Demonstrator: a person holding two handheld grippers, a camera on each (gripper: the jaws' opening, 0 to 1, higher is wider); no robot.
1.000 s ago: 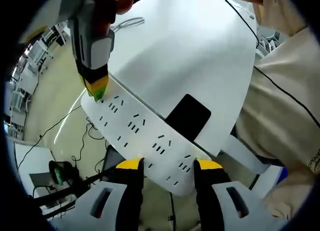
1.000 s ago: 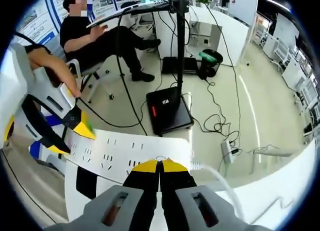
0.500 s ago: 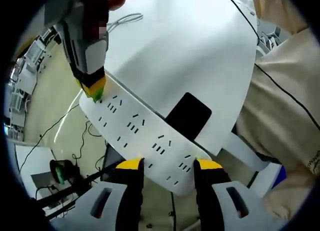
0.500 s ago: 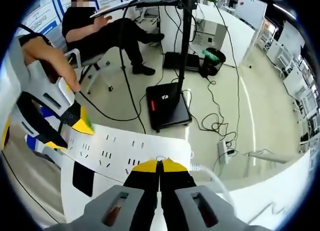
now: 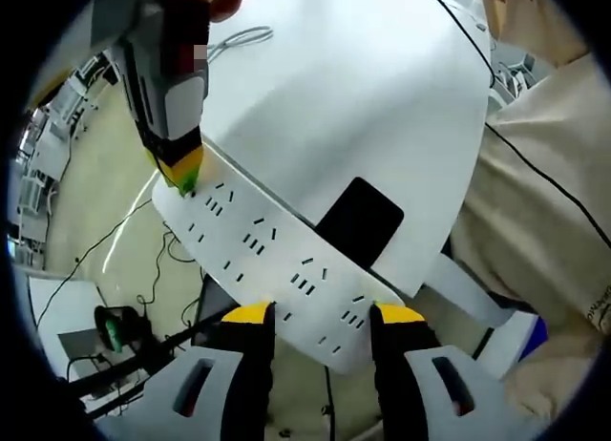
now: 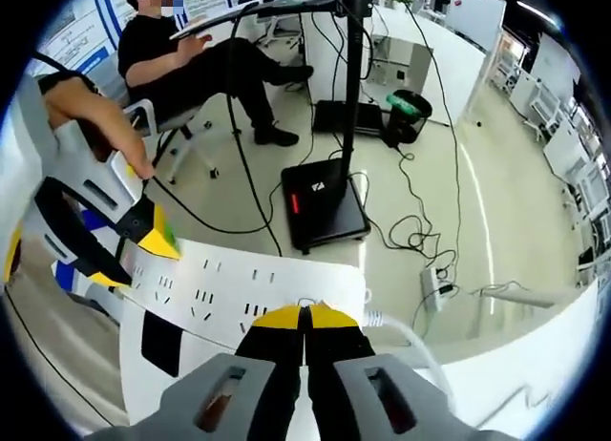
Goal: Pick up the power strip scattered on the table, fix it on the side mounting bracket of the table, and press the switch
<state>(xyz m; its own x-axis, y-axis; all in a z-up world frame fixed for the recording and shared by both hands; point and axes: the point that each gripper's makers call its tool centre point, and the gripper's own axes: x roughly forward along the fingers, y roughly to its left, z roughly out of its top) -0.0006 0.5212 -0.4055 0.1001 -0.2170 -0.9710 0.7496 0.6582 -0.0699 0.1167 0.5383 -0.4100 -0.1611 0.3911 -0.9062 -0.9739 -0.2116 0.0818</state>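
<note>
The white power strip (image 5: 272, 255) lies along the edge of the white table (image 5: 363, 97), over a black bracket (image 5: 359, 221). My left gripper (image 5: 323, 314) is shut on the strip's near end, one yellow-tipped jaw on each long side. My right gripper (image 5: 179, 169) comes down from the upper left, its tip touching the strip's far end. In the right gripper view its jaws are shut together at the right gripper (image 6: 305, 316), resting on the power strip (image 6: 239, 293) beside the white cable (image 6: 406, 334). The left gripper (image 6: 143, 239) holds the other end there.
A person in beige (image 5: 544, 202) stands close at the right. A seated person in black (image 6: 200, 64), a black stand base (image 6: 320, 207) and loose floor cables (image 6: 420, 241) lie beyond the table edge. A coiled white cable (image 5: 239, 42) rests on the table.
Both views wobble slightly with the hands. The strip and both grippers keep their places on it.
</note>
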